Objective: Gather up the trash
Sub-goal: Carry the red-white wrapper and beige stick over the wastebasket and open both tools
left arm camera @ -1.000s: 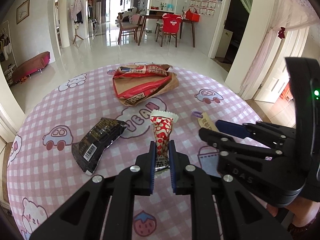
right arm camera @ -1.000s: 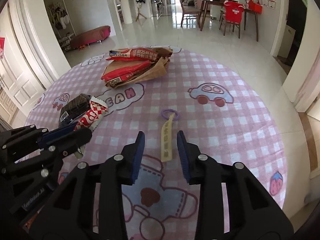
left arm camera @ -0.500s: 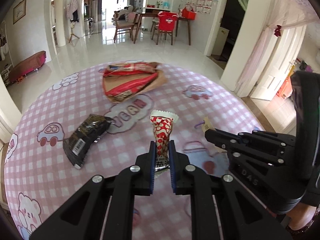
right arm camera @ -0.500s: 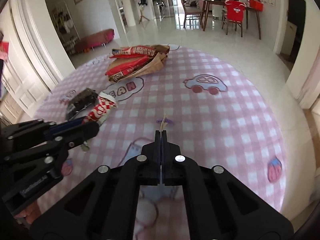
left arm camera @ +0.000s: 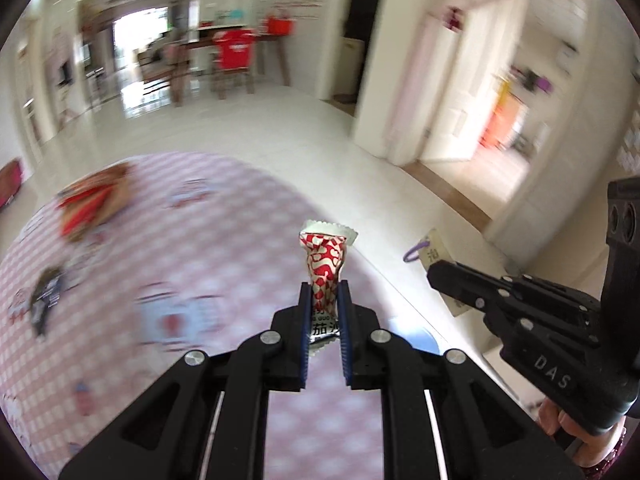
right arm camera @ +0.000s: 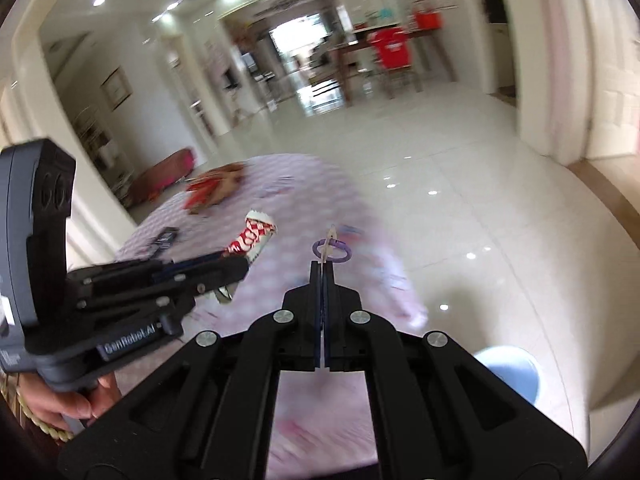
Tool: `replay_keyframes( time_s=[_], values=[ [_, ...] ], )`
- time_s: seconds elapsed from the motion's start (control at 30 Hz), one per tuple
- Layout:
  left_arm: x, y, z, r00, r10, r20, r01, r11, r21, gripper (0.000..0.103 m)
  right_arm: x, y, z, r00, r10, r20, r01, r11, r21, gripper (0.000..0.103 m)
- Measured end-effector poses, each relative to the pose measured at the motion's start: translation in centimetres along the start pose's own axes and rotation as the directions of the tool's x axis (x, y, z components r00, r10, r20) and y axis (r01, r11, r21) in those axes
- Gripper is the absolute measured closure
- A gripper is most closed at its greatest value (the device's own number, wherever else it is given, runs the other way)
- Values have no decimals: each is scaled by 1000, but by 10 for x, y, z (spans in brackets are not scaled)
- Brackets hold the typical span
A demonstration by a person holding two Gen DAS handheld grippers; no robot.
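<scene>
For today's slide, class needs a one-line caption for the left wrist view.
Left claw shut on a red-and-white wrapper above the pink checked table; right claw carries a tag.

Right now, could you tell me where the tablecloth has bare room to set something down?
The near and right side of the pink checked tablecloth looks bare. The far-left edge is crowded by the red wrapper pile and the black packet. Motion blur hides small items.
</scene>
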State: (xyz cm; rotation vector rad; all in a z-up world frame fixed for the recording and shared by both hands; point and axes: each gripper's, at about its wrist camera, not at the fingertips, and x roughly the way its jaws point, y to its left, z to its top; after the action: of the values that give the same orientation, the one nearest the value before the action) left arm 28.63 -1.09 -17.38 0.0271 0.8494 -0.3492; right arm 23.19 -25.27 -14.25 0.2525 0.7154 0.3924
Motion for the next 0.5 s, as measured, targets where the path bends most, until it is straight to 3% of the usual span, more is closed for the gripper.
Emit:
replay_keyframes(
  time_s=[0.17, 0.4, 0.47, 0.5],
  values=[
    [39, -87, 4, 993, -95, -74, 104, 987, 126, 91, -43, -74, -31, 993, -121, 18, 118, 985, 128, 103],
    [98, -175, 3, 969, -157, -191, 201, 950, 237, 87, -74, -150, -65, 971, -238, 18, 224, 933, 281, 103],
    [112, -189, 4, 964, -163, -209, 212, 948, 238, 68, -80, -166, -73, 962, -272, 15, 253, 915, 315, 103],
    [119, -194, 5, 961, -163, -222, 213, 951, 225, 40, -83, -174, -77, 957, -291, 14, 270, 905, 330, 103]
  ],
)
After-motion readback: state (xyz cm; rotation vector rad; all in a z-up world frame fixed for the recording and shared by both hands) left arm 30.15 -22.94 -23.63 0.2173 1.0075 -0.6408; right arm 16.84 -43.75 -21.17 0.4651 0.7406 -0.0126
